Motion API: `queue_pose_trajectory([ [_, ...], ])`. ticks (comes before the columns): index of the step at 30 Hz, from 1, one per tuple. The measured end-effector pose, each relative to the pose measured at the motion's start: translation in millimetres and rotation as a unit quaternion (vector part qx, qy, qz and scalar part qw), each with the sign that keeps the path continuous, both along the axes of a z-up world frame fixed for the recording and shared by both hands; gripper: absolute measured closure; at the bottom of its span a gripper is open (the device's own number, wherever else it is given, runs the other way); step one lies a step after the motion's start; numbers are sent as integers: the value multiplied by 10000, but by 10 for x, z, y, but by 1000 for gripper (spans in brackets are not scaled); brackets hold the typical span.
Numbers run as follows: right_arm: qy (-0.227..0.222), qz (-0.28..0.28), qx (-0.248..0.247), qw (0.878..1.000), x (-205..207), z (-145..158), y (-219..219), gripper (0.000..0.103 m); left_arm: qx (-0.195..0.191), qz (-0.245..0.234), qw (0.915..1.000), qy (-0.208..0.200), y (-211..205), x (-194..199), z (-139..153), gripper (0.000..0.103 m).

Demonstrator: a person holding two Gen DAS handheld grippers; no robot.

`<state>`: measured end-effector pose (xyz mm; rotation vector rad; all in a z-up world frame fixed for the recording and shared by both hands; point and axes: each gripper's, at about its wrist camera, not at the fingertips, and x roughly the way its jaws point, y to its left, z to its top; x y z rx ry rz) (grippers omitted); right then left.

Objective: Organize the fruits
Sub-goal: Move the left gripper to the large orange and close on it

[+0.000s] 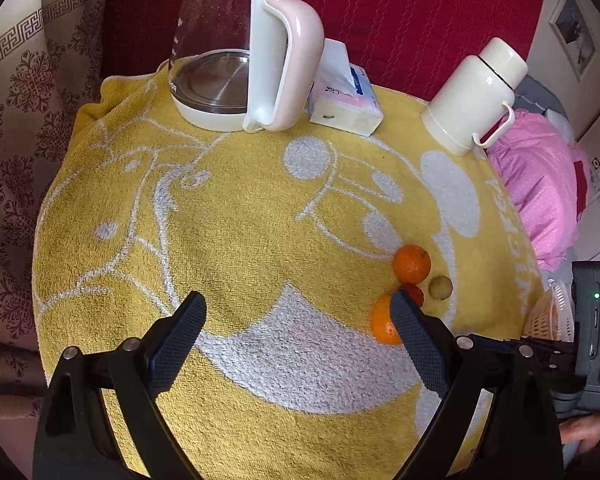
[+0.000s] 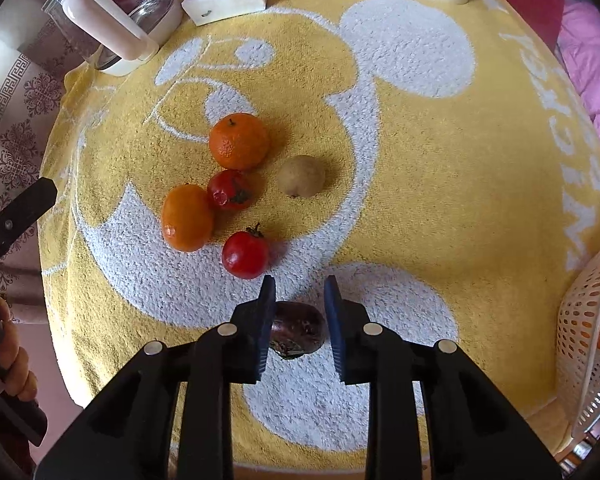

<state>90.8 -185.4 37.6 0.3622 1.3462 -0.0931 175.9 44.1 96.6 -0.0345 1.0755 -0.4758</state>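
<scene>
Dark purple-brown fruit (image 2: 298,330), glossy, wrinkled, oval, nipped between the pads of the right gripper (image 2: 300,292); jaws closed down to a narrow gap on it, above a white patch of the yellow towel (image 2: 440,160). Long axis across the jaws, side to side in the right wrist view; which end is the stem, cannot tell.

Just beyond the fingertips, a red tomato (image 2: 245,255), green stalk pointing up and away. Further out, a second tomato (image 2: 230,190) touching an oblong orange (image 2: 187,217) and a round tangerine (image 2: 239,141); a small tan fruit (image 2: 301,176) apart to their right.

White perforated basket (image 2: 588,344) at the towel's right edge, something orange inside.

Left gripper (image 1: 298,306) wide open, empty, right finger overlapping the oranges in its view.

Glass kettle (image 1: 236,48), tissue pack (image 1: 346,92), cream flask (image 1: 474,96) along the far edge, well clear.
</scene>
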Motion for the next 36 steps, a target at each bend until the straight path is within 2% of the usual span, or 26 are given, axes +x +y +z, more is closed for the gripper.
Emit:
queue_pose_trajectory([
  [3,-34,-29,43,10000,18,-50,45,60,32,36,10000,53,20,-11,-25,11],
  [12,12,36,229,9997,-60,-180,123,59,145,-141,9998,57,-164,-107,-26,11],
  [16,42,259,14,9997,-58,-235,217,60,184,-285,9994,33,-298,-165,-27,11],
  [20,-29,371,-77,9993,-120,-185,233,60,226,-465,9987,17,-461,-231,-57,11],
  [26,-206,212,-167,9994,-317,0,57,60,289,-747,9968,18,-752,-271,-158,12],
  [28,-264,189,-204,9993,-394,75,-9,60,327,-835,9959,81,-838,-260,-218,21],
  [35,-401,23,-214,9990,-569,240,-226,60,407,-910,9945,327,-1000,-195,-424,35],
  [36,-417,6,-211,9989,-583,257,-249,60,444,-909,9942,373,-1012,-188,-464,40],
])
